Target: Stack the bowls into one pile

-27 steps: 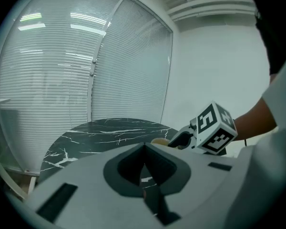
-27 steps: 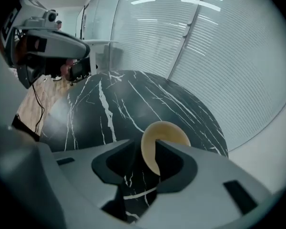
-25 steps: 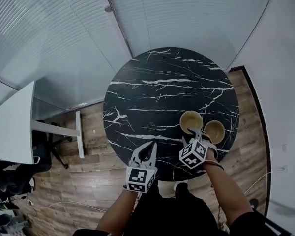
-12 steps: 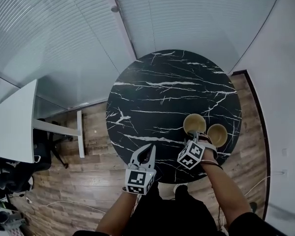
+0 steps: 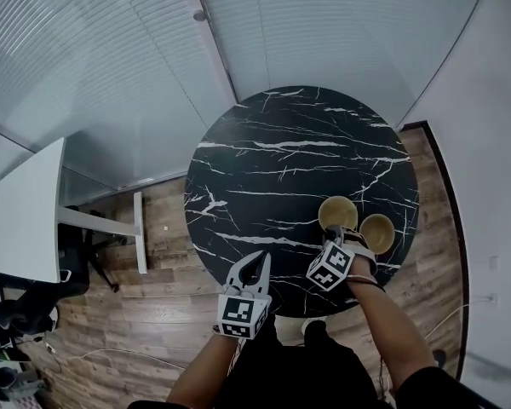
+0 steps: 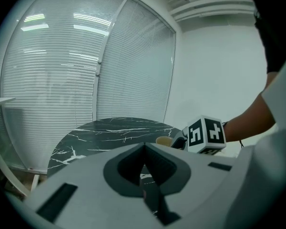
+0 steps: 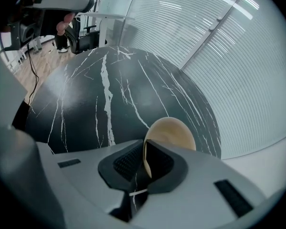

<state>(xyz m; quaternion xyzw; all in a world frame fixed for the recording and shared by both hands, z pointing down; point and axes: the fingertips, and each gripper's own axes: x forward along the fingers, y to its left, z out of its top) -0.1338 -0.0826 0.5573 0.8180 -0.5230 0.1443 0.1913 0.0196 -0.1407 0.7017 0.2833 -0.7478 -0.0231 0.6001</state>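
Head view: the right gripper (image 5: 334, 239) reaches in from 6 o'clock over the near edge of the round black marble tabletop (image 5: 281, 169). It is tipped steeply down, its marker cube facing up, with the bare forearm (image 5: 383, 313) trailing behind it. Its jaws meet the 6 o'clock rim of the first bowl (image 5: 337, 214), which stands at about 4 o'clock on the tabletop. The second bowl (image 5: 377, 233) stands just beside the first, at its 4 o'clock. The left gripper (image 5: 259, 261) hangs at the tabletop's 7 o'clock edge, well apart from both bowls, pointing towards 12 o'clock. A white desk (image 5: 25, 216) stands on the wooden floor (image 5: 153, 296) at 9 o'clock.

Left gripper view: the left gripper (image 6: 144, 149) has its jaws drawn together with nothing between them. At 2 o'clock beyond them are the right gripper's marker cube (image 6: 206, 135) and a bowl's rim (image 6: 163, 140).

Right gripper view: the right gripper (image 7: 144, 159) has just been closing its jaws, and they now stand nearly together, nipping the first bowl's (image 7: 171, 130) thin wall, one pad inside the rim and one outside. Bare tabletop (image 7: 95, 94) stretches beyond towards 11 o'clock, and a blind-covered glass wall (image 7: 229, 46) stands at 2 o'clock.
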